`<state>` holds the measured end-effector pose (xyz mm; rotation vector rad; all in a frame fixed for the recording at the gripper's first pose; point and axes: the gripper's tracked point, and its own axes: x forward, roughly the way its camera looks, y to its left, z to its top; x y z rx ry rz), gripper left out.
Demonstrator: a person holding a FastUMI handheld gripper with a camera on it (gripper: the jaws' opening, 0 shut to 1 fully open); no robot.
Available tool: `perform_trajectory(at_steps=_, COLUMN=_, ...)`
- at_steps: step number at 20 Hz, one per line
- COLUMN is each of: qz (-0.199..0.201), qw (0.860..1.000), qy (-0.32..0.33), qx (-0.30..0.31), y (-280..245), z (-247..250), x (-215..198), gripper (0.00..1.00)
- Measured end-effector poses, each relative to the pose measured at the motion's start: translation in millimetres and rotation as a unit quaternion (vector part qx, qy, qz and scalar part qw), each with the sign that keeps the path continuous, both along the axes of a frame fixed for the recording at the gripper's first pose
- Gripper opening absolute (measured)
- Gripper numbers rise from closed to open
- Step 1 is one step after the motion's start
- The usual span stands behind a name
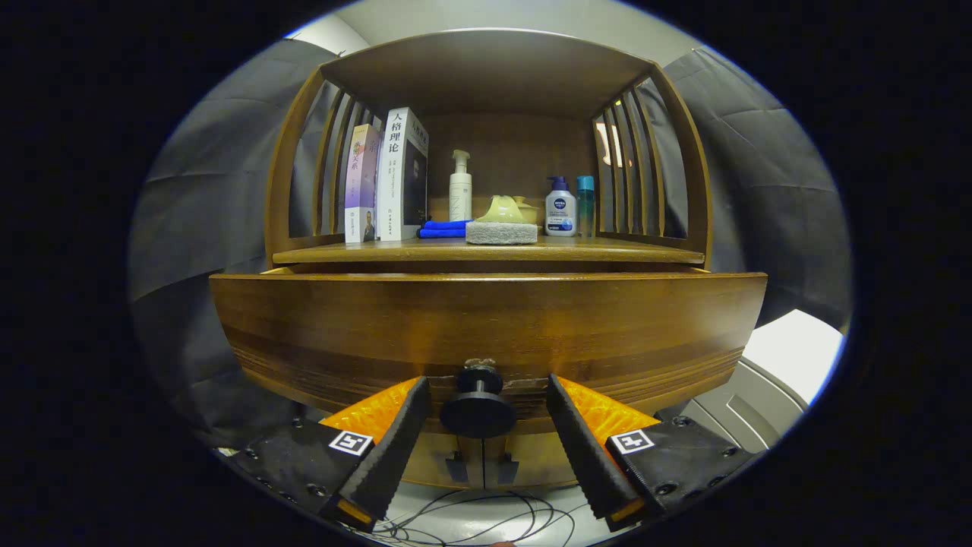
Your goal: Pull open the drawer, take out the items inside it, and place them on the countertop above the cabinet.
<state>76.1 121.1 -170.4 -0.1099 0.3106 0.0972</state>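
On the countertop, at the left, stood two books upright; next came a folded blue cloth, a white pump bottle, a grey sponge with a pale yellow object behind it, then a blue-capped pump bottle and a slim teal bottle.

Below that shelf the drawer stood pulled a little way out, its wooden front close ahead of the gripper. What lay inside could not be told, since the front hid it.

The fingers were spread wide apart, one on either side of the dark round knob low on the drawer front, neither pressing on it — the gripper held nothing.

The drawer looked solid and stiff, probably fairly heavy, so a straight pull should serve. The knob was the only sensible hold — small, hard and likely smooth, best pinched behind its flared head so the fingers would not slip off.
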Motion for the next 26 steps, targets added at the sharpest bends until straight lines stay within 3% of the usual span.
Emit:
perform_trajectory(at_steps=11, qz=-0.006, qw=0.999, qy=0.033, qx=0.011, y=7, z=-25, x=42, gripper=0.98)
perform_trajectory(at_steps=26, qz=-0.007, qw=1.000, qy=0.015, qx=0.001, y=13, z=-26, x=81, gripper=0.98)
